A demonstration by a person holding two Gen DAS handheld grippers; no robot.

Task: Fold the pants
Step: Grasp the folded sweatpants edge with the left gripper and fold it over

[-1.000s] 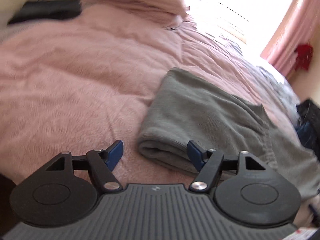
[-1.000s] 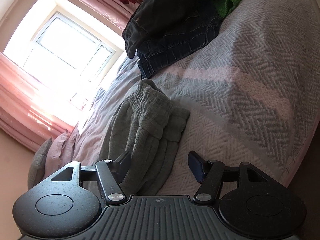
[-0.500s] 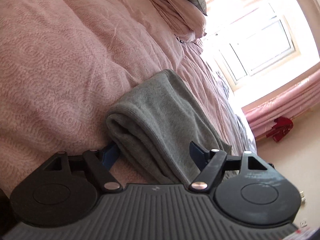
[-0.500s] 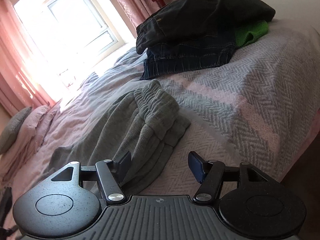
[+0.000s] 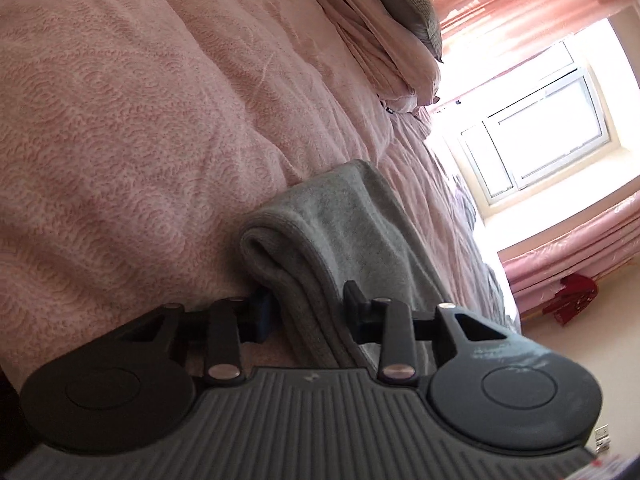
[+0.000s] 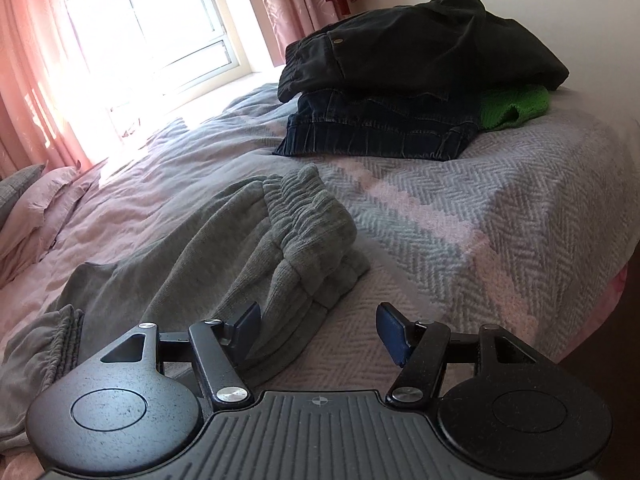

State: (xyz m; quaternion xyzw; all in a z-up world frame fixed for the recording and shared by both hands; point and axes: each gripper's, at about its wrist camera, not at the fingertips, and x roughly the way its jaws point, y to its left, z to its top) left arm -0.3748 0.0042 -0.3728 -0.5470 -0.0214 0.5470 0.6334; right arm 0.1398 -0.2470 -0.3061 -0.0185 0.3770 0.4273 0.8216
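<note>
Grey sweatpants [image 5: 352, 224] lie folded lengthwise on the pink bedcover [image 5: 140, 128]. In the left wrist view their thick folded end fills the gap between the fingers, and my left gripper [image 5: 308, 312] is shut on that fold. The right wrist view shows the gathered elastic waistband [image 6: 304, 216] of the same pants on a grey herringbone blanket [image 6: 460, 208]. My right gripper [image 6: 318, 328] stands open at the waistband's near edge. Its left fingertip [image 6: 248, 320] rests over the grey fabric and its right fingertip [image 6: 390, 328] is over the blanket.
A stack of dark jeans [image 6: 380, 128], a black garment [image 6: 420, 52] and something green [image 6: 516, 104] sits farther back on the bed. Pillows [image 5: 392, 20] lie at the head. A bright window [image 5: 540, 132] with pink curtains is beyond. The bed's edge drops off at the right [image 6: 612, 280].
My left gripper rolled, moved onto the folded end of the pants and narrowed its fingers around it. The right gripper turned level and stayed open by the waistband.
</note>
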